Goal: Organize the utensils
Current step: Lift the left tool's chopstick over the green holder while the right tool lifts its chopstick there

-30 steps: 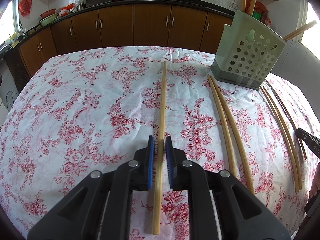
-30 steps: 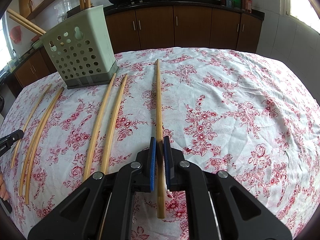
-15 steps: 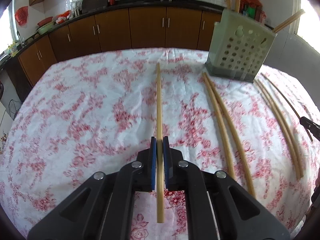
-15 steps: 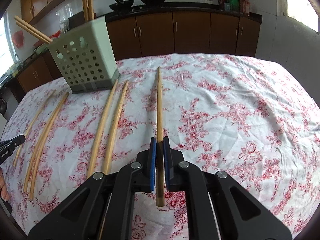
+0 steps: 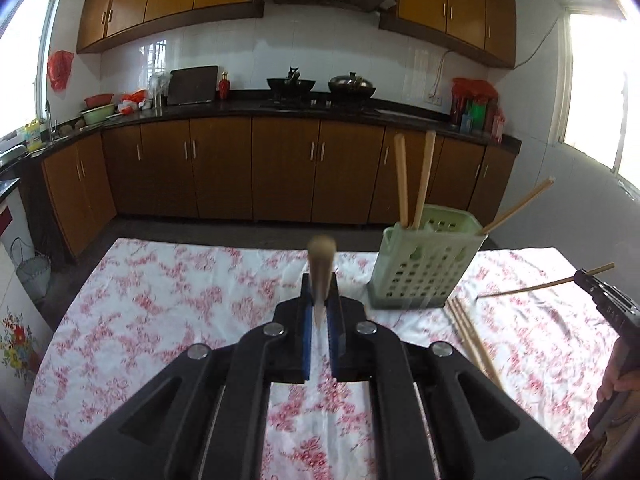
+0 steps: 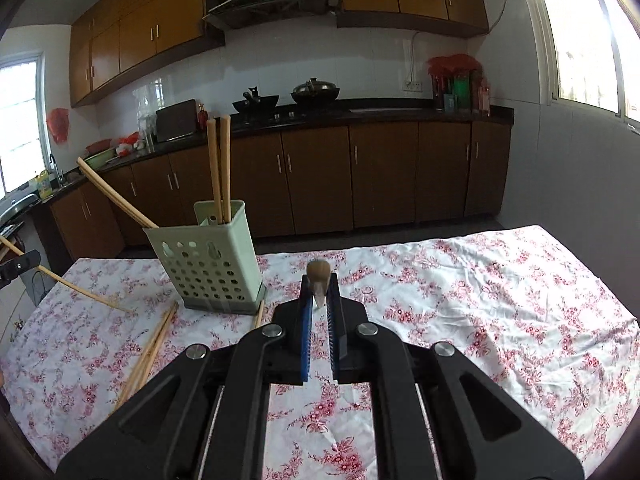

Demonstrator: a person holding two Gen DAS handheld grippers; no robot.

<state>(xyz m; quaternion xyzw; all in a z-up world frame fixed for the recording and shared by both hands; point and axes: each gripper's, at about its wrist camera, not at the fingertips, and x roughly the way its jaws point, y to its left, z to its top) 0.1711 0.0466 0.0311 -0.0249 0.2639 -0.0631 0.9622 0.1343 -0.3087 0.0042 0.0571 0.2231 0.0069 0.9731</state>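
My left gripper [image 5: 320,286] is shut on a bamboo chopstick [image 5: 321,254], lifted off the cloth and pointing away from the camera, so I see it end-on. In the same way, my right gripper [image 6: 319,282] is shut on another chopstick [image 6: 319,270]. The pale green perforated holder [image 5: 428,264] [image 6: 208,264] stands upright on the table, between the two grippers, with several chopsticks [image 5: 402,184] [image 6: 218,168] in it. Each gripper shows at the edge of the other's view with its stick slanting down to the cloth.
Loose chopsticks [image 5: 472,336] [image 6: 152,352] lie on the floral tablecloth [image 5: 160,312] [image 6: 480,300] beside the holder. A hand [image 5: 616,384] shows at the right edge of the left wrist view. Brown kitchen cabinets and a counter with pans stand beyond the table.
Both grippers rose and tilted up, each lifting its chopstick off the cloth. The left jaws closed onto their stick. The views now take in the cabinets and wall.
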